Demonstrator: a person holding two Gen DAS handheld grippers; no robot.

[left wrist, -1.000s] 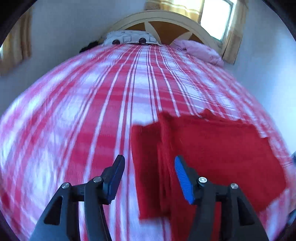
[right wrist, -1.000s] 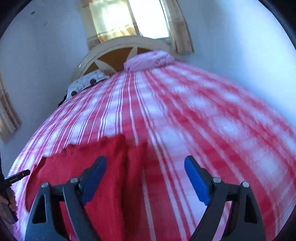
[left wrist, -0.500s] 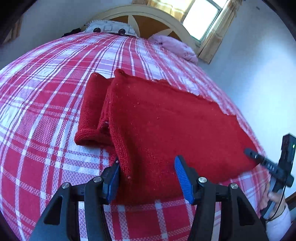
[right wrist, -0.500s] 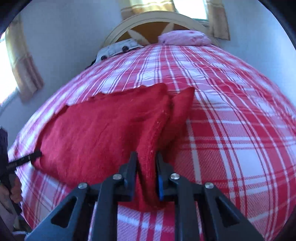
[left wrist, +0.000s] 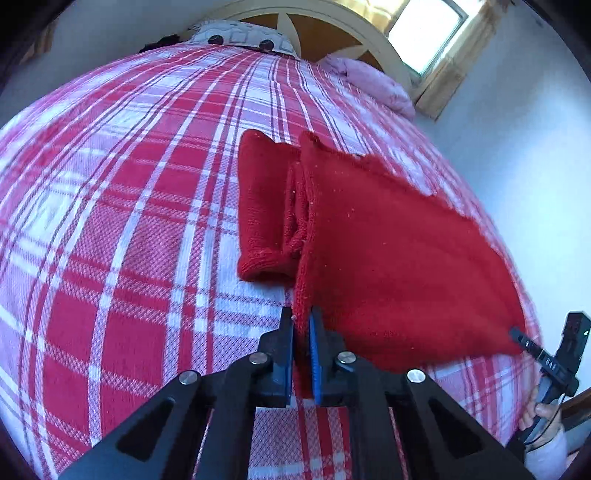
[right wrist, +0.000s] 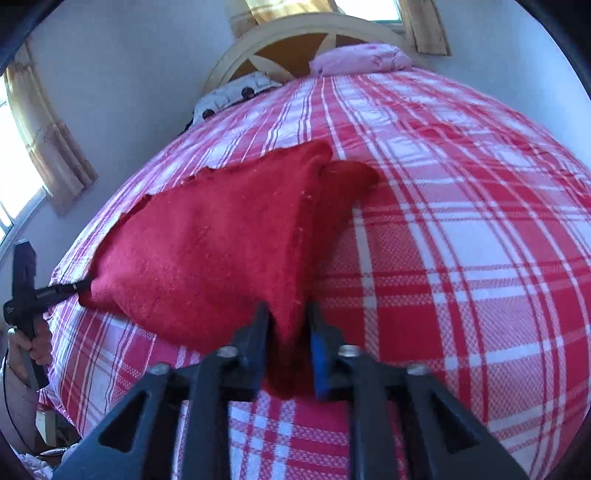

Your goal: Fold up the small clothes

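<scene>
Lying mid-bed on the plaid bedspread (left wrist: 129,221): one red knitted garment (left wrist: 388,258), partly folded, sleeve tucked beside it. Left gripper (left wrist: 303,354) clamps its near corner; right gripper (right wrist: 288,343), jaws just widened, straddles the opposite near corner, likely for a lift-and-fold. Beyond the garment: headboard (right wrist: 295,33), pink pillow (right wrist: 362,59). Nothing obstructs.
</scene>
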